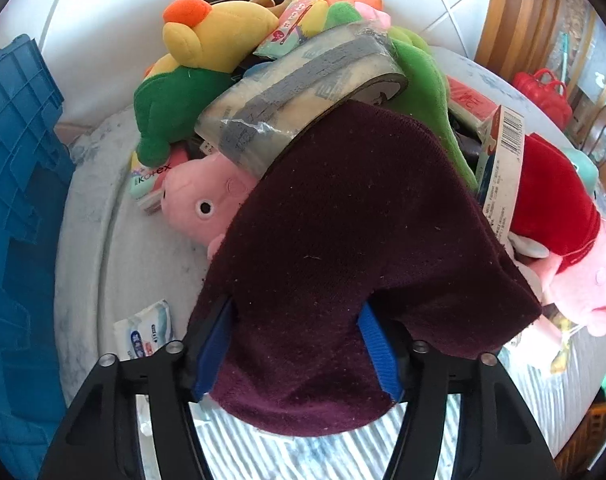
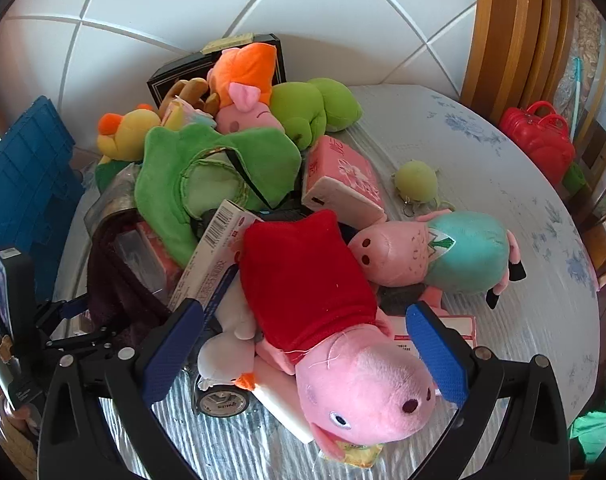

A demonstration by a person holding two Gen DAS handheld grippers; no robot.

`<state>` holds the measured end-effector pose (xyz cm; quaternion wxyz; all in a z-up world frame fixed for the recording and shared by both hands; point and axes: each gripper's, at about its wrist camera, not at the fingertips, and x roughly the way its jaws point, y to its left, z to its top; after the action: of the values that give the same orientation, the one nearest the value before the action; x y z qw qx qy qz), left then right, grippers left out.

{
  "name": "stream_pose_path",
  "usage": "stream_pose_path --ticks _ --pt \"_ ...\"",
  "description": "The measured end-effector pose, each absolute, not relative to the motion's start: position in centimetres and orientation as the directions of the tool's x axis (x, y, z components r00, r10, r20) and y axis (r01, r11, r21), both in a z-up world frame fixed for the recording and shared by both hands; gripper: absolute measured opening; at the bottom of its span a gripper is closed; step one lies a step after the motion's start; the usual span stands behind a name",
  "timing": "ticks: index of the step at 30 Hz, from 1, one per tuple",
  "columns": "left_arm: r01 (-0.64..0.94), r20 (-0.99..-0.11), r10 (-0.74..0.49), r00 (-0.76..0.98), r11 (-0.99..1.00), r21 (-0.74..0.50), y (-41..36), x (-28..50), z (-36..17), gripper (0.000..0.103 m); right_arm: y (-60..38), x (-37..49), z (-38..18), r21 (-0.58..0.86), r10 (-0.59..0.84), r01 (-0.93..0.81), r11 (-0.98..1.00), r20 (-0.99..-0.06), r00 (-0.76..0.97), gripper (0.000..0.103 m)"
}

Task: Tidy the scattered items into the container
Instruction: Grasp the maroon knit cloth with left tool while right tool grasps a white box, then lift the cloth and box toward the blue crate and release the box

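Note:
A pile of soft toys, packets and boxes lies on a round table (image 2: 483, 184). My left gripper (image 1: 299, 340) is shut on a dark maroon cloth (image 1: 343, 240) that drapes over its blue pads and hides the fingertips. The cloth and left gripper also show in the right wrist view (image 2: 115, 280), at the left. My right gripper (image 2: 303, 352) is open, its blue pads on either side of a pink pig plush in a red dress (image 2: 327, 320), not closed on it. A blue plastic crate (image 1: 15, 200) stands at the table's left edge.
The pile holds a yellow duck plush (image 1: 211, 36), a wrapped grey package (image 1: 295, 92), green plush (image 2: 223, 168), a pink box (image 2: 343, 176), a pig in teal (image 2: 443, 252) and a tape roll (image 2: 223, 396). A red bag (image 2: 539, 140) sits beyond the table, right.

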<state>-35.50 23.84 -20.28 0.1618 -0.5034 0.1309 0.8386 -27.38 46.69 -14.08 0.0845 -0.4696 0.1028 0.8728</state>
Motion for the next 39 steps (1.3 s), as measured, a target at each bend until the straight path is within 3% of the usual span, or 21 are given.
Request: stream_pose_path --ticks 2,3,7,9,20,21,28,39 --pt "-0.405 -0.887 0.143 -0.440 -0.913 0.053 23.7 -35.6 -20.4 0.043 46.4 -27.8 -14.2 0.133 0.018 -0.231 -0.964 -0.832 -0.554 0.103" --pt "-0.404 -0.885 0.147 -0.441 -0.914 0.049 23.5 -35.6 -20.2 0.032 45.9 -28.0 -14.1 0.151 -0.002 -0.217 -0.964 -0.826 -0.564 0.100" --pt "-0.375 -0.877 0.142 -0.459 -0.926 0.046 22.3 -35.6 -19.2 0.019 43.2 -29.9 -14.5 0.217 -0.098 -0.154 -0.964 -0.827 -0.554 0.055" --pt "-0.362 -0.870 0.134 -0.474 -0.931 0.053 21.9 -35.8 -18.7 0.018 41.9 -30.8 -15.4 0.221 -0.115 -0.144 -0.965 -0.843 -0.526 0.047" --pt "-0.384 -0.868 0.132 -0.479 -0.920 0.073 22.0 -35.6 -19.6 0.018 39.0 -33.3 -21.7 0.232 -0.147 -0.150 -0.961 -0.889 -0.434 0.047" --pt "-0.383 -0.865 0.130 -0.485 -0.921 0.077 22.0 -35.4 -19.6 0.017 38.7 -33.4 -21.7 0.219 -0.136 -0.146 -0.965 -0.890 -0.435 0.043" --pt "-0.371 -0.824 0.151 -0.546 -0.926 0.076 21.3 -33.5 -16.7 0.016 37.5 -31.8 -18.8 0.169 -0.093 -0.106 -0.980 -0.857 -0.508 0.028" --pt "-0.345 -0.728 0.182 -0.661 -0.935 0.080 19.6 -30.1 -10.3 0.016 36.2 -28.2 -10.4 0.137 -0.084 -0.029 -0.990 -0.746 -0.661 0.028"
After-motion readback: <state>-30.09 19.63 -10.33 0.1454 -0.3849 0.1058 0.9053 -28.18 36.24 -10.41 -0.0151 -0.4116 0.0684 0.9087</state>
